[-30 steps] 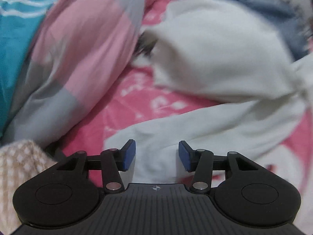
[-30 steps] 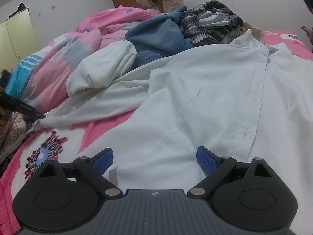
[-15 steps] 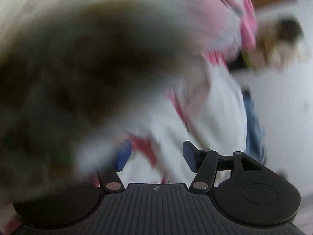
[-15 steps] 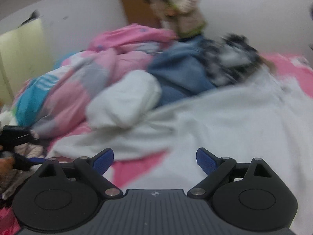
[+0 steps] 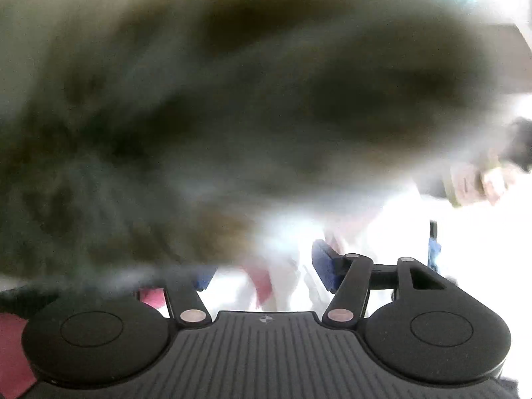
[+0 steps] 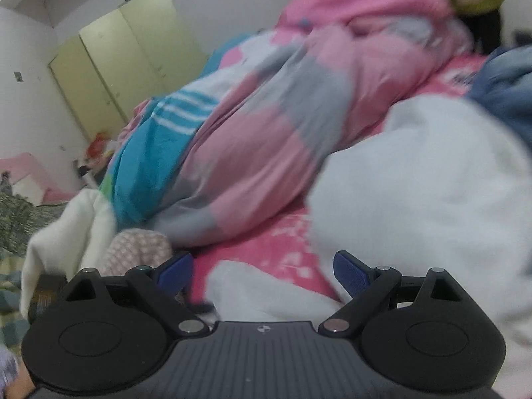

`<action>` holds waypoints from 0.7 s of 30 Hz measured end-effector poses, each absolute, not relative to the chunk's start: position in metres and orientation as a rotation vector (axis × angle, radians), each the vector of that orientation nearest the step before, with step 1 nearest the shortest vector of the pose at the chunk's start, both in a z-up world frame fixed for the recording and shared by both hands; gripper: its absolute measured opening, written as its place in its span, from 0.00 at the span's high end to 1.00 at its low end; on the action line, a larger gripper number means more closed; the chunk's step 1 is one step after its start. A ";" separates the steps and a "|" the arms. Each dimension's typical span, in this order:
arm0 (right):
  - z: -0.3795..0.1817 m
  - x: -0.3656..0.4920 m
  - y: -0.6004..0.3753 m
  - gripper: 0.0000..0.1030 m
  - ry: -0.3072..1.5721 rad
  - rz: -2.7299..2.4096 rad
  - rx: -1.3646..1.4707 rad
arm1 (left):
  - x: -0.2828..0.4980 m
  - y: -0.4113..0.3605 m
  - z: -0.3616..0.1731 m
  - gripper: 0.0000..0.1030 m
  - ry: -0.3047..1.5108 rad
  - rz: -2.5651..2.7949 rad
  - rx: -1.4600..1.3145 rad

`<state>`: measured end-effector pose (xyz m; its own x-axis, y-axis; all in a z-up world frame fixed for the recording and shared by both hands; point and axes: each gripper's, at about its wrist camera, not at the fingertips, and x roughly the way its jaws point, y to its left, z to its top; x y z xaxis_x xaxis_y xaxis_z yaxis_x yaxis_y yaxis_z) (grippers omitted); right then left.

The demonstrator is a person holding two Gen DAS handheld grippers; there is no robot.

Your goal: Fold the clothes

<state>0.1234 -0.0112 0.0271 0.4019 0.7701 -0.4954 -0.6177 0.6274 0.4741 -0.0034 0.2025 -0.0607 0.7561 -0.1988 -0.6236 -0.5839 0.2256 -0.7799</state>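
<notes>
Right gripper (image 6: 262, 274) released above crumpled white cotton shirt (image 6: 422, 179); left gripper (image 5: 262, 271) released, jaws just widened, behind blurred dark fuzzy mass (image 5: 232, 116).

The quilt (image 6: 266, 126) is soft, matt cloth – pink, grey, teal. The white shirt (image 6: 425, 179) looks smooth. The wardrobe (image 6: 126, 63) has flat, painted doors.

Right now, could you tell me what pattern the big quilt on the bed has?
Pink and grey blocks with a teal, white-striped patch: the quilt shows best from the right wrist.
</notes>
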 end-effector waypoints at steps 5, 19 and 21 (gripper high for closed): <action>-0.004 0.172 0.038 0.09 0.920 0.878 0.227 | 0.002 0.201 -0.068 0.38 0.622 0.378 -1.469; -0.072 0.201 0.083 0.36 1.215 0.930 0.370 | 0.018 0.189 -0.075 0.61 0.507 0.367 -1.334; -0.074 0.200 0.079 0.42 1.225 0.936 0.405 | 0.020 0.188 -0.074 0.72 0.528 0.372 -1.310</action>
<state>0.2004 0.0790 -0.0740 0.0425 0.7869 -0.6156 -0.3872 0.5810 0.7159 0.0203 0.1883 -0.0744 0.8261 -0.0352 -0.5625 -0.5417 0.2259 -0.8097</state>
